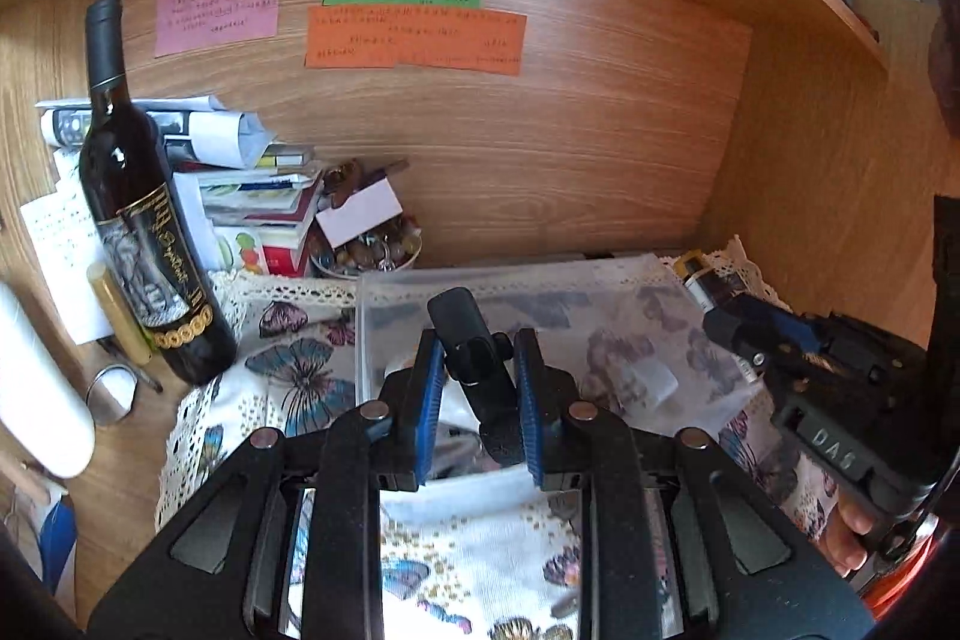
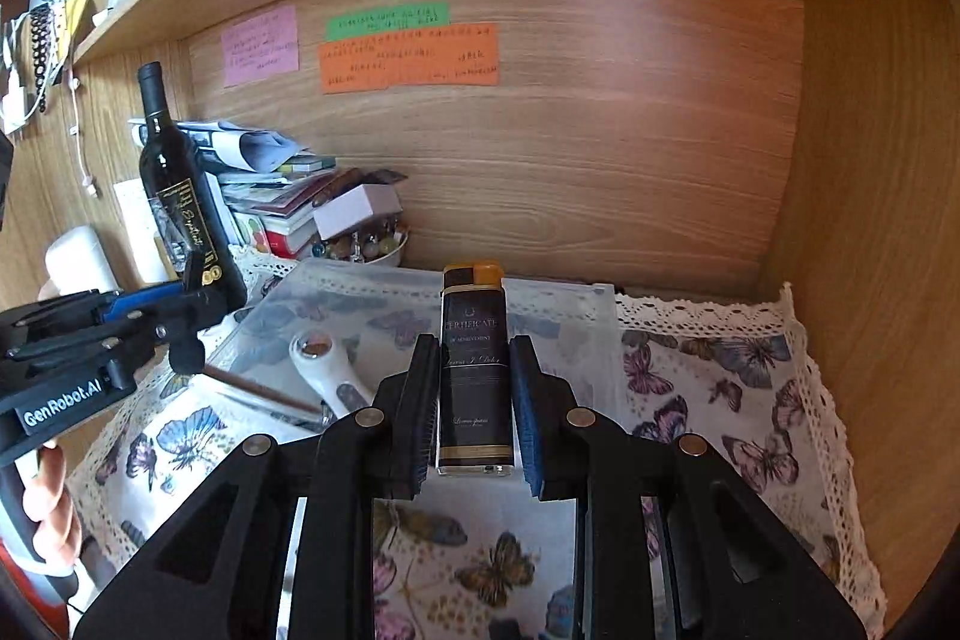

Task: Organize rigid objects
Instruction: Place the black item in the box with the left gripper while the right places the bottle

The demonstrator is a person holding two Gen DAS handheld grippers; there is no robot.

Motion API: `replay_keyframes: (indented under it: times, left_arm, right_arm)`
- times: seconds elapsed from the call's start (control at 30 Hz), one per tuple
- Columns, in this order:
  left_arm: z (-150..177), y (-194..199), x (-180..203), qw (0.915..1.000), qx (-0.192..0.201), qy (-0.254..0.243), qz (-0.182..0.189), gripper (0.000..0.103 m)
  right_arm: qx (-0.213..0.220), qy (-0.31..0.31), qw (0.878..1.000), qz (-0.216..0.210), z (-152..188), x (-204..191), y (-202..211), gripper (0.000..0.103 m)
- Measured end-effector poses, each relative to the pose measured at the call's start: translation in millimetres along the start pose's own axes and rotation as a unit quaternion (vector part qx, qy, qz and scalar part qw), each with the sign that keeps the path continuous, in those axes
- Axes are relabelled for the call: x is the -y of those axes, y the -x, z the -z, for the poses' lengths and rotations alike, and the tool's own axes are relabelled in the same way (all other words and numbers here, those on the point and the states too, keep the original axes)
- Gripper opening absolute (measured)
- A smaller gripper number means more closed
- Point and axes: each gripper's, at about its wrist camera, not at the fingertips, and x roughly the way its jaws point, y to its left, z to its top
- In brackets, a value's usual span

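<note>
My left gripper [image 1: 479,349] is shut on a black clip-like object [image 1: 471,352], held over the near left corner of a clear plastic box [image 1: 540,304]. It also shows in the right wrist view [image 2: 189,322]. My right gripper [image 2: 471,361] is shut on a black bottle with an amber cap [image 2: 474,370], held over the box [image 2: 372,298]. That bottle also shows in the left wrist view [image 1: 711,283]. A white handled tool [image 2: 327,361] and a brown stick [image 2: 264,391] lie in the box.
A butterfly-print cloth [image 2: 720,388] covers the shelf floor. A dark wine bottle [image 1: 144,232] stands at the left, by stacked books and papers [image 1: 252,184] and a bowl of beads [image 1: 372,253]. Wooden walls close in the back and right. A white cylinder [image 1: 36,388] lies at the far left.
</note>
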Motion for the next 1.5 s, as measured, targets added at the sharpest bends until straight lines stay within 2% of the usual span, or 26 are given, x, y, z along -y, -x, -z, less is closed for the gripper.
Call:
replay_keyframes:
  times: [0.17, 0.5, 0.87, 1.0, 1.17, 1.27, 1.4, 1.5]
  left_arm:
    - [-0.3, -21.3, 0.5, 0.9998, -0.017, -0.002, -0.001, 0.023]
    - [16.0, -68.8, 2.1, 0.9969, -0.077, -0.012, 0.004, 0.023]
    - [21.0, -80.8, 9.5, 0.9960, -0.085, -0.028, -0.007, 0.023]
    - [20.6, -78.2, 10.3, 0.9959, -0.087, -0.025, -0.006, 0.035]
    - [17.1, -64.7, 12.6, 0.9971, -0.070, -0.027, -0.011, 0.052]
    - [13.9, -51.2, 14.9, 0.9980, -0.056, -0.028, -0.013, 0.063]
    - [12.5, -32.5, 15.8, 0.9989, -0.037, -0.023, -0.017, 0.086]
    - [13.7, -21.2, 15.2, 0.9993, -0.031, -0.016, -0.015, 0.093]
  right_arm:
    - [-0.024, -0.001, 1.000, -0.004, 1.3, 1.2, -23.2, 0.021]
    - [-0.074, -0.005, 0.997, -0.007, 11.7, 2.5, -59.0, 0.021]
    - [-0.106, 0.001, 0.994, -0.014, 17.9, 0.2, -73.6, 0.022]
    - [-0.109, 0.004, 0.994, -0.009, 18.2, -2.6, -72.8, 0.022]
    - [-0.094, 0.004, 0.996, -0.011, 13.2, -3.0, -60.7, 0.024]
    - [-0.079, 0.006, 0.997, -0.006, 9.9, -3.1, -48.7, 0.028]
    - [-0.058, 0.005, 0.998, -0.004, 7.2, -1.3, -28.2, 0.035]
    - [-0.045, 0.006, 0.999, 0.000, 7.8, -1.4, -13.1, 0.038]
